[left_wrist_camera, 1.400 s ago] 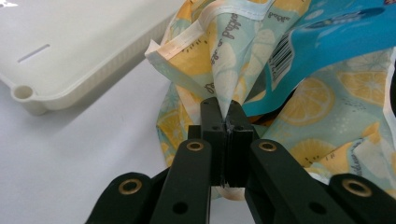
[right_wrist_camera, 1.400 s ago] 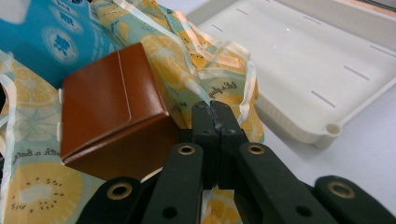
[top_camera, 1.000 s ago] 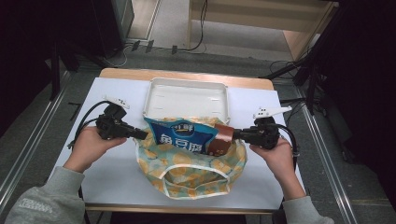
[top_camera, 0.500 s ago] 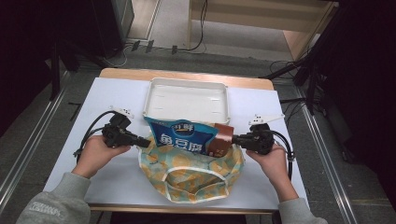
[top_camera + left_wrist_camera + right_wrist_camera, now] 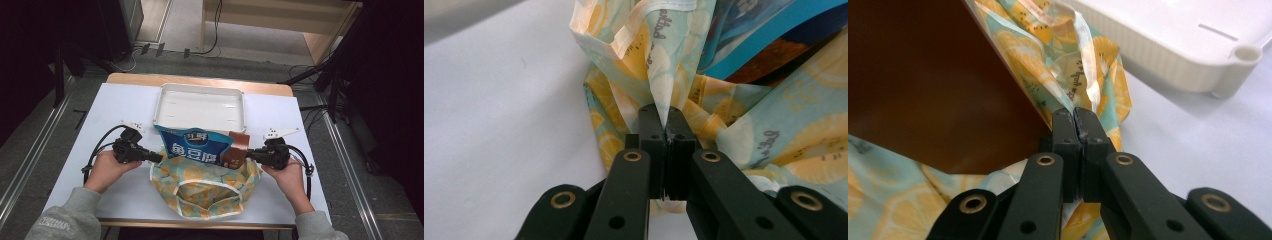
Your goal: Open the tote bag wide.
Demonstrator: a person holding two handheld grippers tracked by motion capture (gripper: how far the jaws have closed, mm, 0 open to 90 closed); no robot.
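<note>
The left gripper has its jaws pressed together on a pinched fold of the lemon-print bag; the right gripper is likewise clamped tight on the bag's opposite edge, right beside the brown side of the snack packet; seen from above, the two grippers sit at either side of the bag's mouth, pulling outward — a hold that seems meant to keep the opening spread around the packet; the blue snack packet stands half inside the bag, its top leaning toward the far side; the bag's body and handles lie slack on the white table toward the person — only the gripped edges are raised; the white tray sits just beyond, empty, its near rim close behind the packet.
</note>
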